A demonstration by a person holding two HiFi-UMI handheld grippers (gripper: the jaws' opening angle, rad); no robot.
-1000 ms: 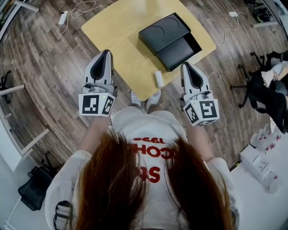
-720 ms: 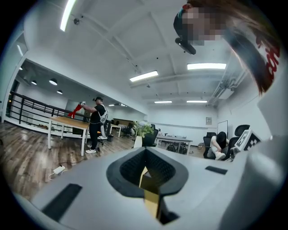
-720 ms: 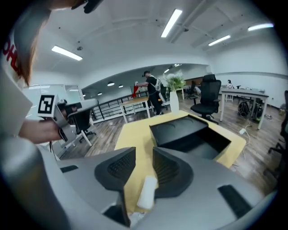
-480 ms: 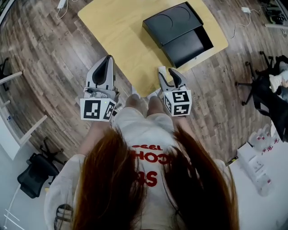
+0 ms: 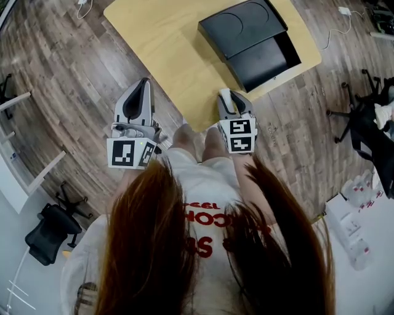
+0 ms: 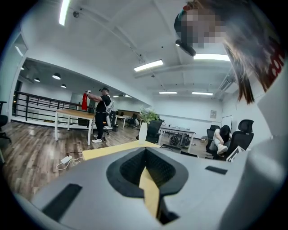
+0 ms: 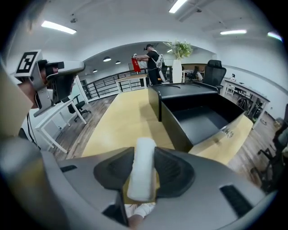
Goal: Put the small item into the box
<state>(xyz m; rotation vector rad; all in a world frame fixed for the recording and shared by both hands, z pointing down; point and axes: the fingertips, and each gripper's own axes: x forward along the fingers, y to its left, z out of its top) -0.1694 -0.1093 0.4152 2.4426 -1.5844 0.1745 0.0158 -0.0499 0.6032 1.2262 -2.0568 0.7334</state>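
Observation:
The small item (image 5: 226,95), a white oblong block, lies at the near edge of the yellow table (image 5: 166,37). My right gripper (image 5: 228,99) is around it and its jaws are closing; in the right gripper view the white item (image 7: 141,173) stands between the dark pads (image 7: 173,173), which touch both of its sides. The black box (image 5: 266,60) stands open farther up the table on the right, its lid (image 5: 241,26) lying beside it; its empty inside (image 7: 200,121) shows ahead. My left gripper (image 5: 143,84) hangs off the table's left edge, shut and empty (image 6: 145,150).
Wood floor surrounds the table, with cables (image 5: 337,18) at the back. Black office chairs stand at the right (image 5: 366,126) and lower left (image 5: 49,231). A white table with small bottles (image 5: 360,215) is at the lower right. A person (image 7: 154,63) stands far behind.
My right gripper swung left from beside the table to the white item at the table's edge, opened, and now has it between its jaws. The left gripper has barely moved.

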